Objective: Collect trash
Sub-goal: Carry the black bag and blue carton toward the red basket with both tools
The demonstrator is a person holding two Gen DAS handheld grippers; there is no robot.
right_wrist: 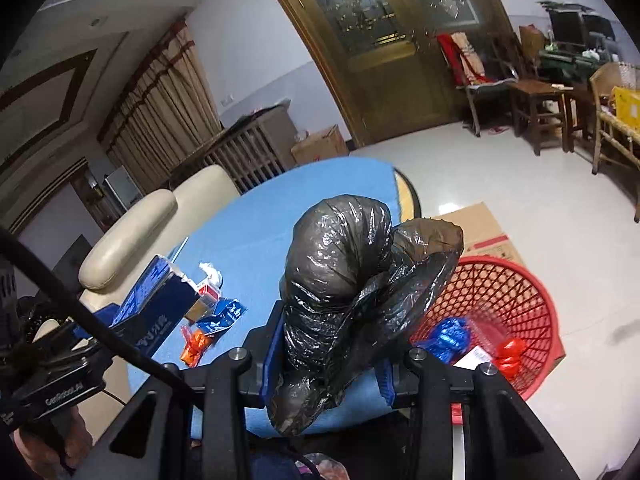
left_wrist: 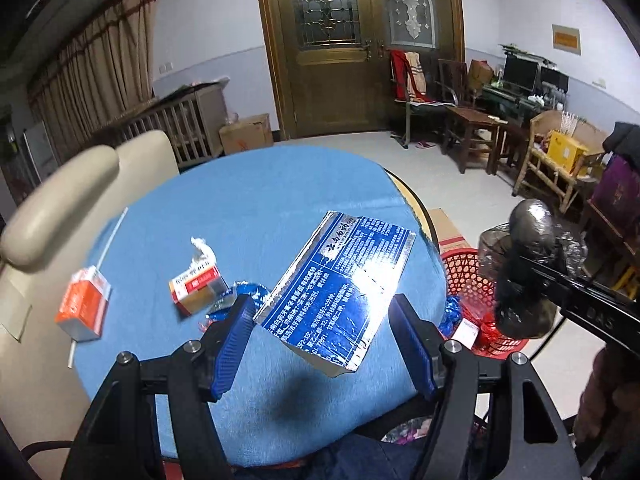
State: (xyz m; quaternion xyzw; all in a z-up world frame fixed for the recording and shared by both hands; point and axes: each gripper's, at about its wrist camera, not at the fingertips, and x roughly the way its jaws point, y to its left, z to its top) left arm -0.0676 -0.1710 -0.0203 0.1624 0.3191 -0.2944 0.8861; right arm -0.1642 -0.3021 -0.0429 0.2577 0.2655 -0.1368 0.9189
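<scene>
My left gripper (left_wrist: 324, 328) is shut on a long blue and silver toothpaste box (left_wrist: 340, 284), held above the blue table (left_wrist: 240, 208); the box also shows in the right wrist view (right_wrist: 160, 300). My right gripper (right_wrist: 326, 344) is shut on a crumpled black plastic bag (right_wrist: 352, 280), also seen in the left wrist view (left_wrist: 524, 268), held over the table edge beside a red mesh basket (right_wrist: 500, 292). On the table lie an orange box (left_wrist: 82, 304), a red and tan box (left_wrist: 196, 286), white crumpled paper (left_wrist: 202, 248) and blue and orange wrappers (right_wrist: 216, 320).
The red basket (left_wrist: 464, 276) on the floor holds blue and red wrappers (right_wrist: 452, 336). A cream chair (left_wrist: 52, 216) stands left of the table. A cardboard box (right_wrist: 480, 228) lies behind the basket. Wooden chairs (left_wrist: 472, 128) stand at the right wall.
</scene>
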